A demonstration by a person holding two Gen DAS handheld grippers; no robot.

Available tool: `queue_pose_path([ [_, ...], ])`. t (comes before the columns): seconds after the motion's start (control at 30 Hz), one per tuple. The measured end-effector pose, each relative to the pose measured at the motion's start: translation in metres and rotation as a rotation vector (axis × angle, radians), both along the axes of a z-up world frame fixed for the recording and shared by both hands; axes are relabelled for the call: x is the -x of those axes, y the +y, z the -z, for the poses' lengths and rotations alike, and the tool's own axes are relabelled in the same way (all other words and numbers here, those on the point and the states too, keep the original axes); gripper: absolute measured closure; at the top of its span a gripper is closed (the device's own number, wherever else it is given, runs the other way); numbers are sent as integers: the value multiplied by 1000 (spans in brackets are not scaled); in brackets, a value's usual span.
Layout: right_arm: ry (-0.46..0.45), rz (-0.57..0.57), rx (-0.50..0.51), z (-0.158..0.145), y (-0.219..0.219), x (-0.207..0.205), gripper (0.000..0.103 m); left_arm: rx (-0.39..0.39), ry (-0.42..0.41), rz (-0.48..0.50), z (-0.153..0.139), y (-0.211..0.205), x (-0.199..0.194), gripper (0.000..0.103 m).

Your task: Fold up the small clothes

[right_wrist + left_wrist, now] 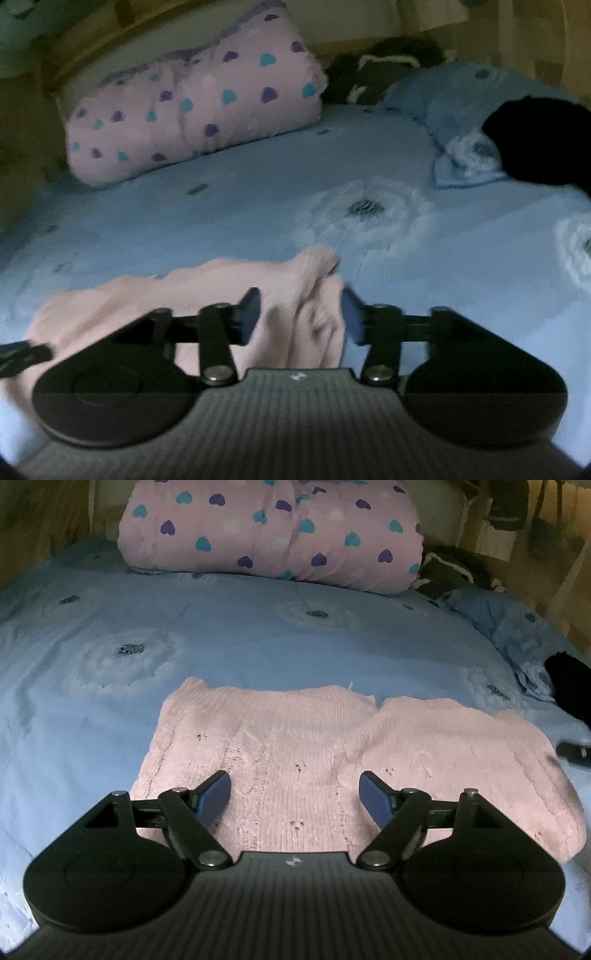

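So there's a pink knit (295,753) lying flat on the blue sheet (92,709), toward the near side of the bed. Its long axis runs left to right across the bed, not toward the pillow. Left part looks smooth and squared off, the right part is a separate lobe that sticks out to the right, with a crease where the two meet.

Left gripper (294,794) hovers over the near edge of the knit, jaws wide apart, nothing between the blue pads (216,797) but the fabric lying under them. Can't tell if the tips actually touch it.

Over on the right wrist view, the right gripper (300,314) sits at the right end of the knit (207,291), where the fabric is bunched up into folds and a corner pokes up toward the far side. Jaws are open here too, a bit narrower, with that bunched bit sitting between them, not pinched as far as I can see. This view is pretty blurry.

Back of the bed: a pink pillow (273,531) with hearts, long side across the bed. Something black (539,140) off to the right
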State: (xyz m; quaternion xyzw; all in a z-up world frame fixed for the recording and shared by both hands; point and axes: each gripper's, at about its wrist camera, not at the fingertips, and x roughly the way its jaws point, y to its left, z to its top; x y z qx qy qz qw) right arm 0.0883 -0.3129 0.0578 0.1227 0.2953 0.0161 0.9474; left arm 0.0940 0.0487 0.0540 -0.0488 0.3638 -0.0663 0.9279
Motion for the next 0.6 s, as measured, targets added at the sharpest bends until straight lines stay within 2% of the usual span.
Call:
queue_pose_path([
  [0.2,95,-69,-30,13,20,22,51,-8,-13,-13,-6,2,3,22],
  [0.23,103,-87,-21,15,25,24,57,-10,-18,-17,-7,3,3,22],
  [0.27,102,-98,-6,16,30,26,91,-13,-21,-25,-9,5,3,22],
  [0.43,36,-7,103,0,29,46,93,-6,-4,-77,-10,18,-1,22],
  [0.6,160,2,135,30,22,40,91,-26,14,-110,-5,22,-7,22],
])
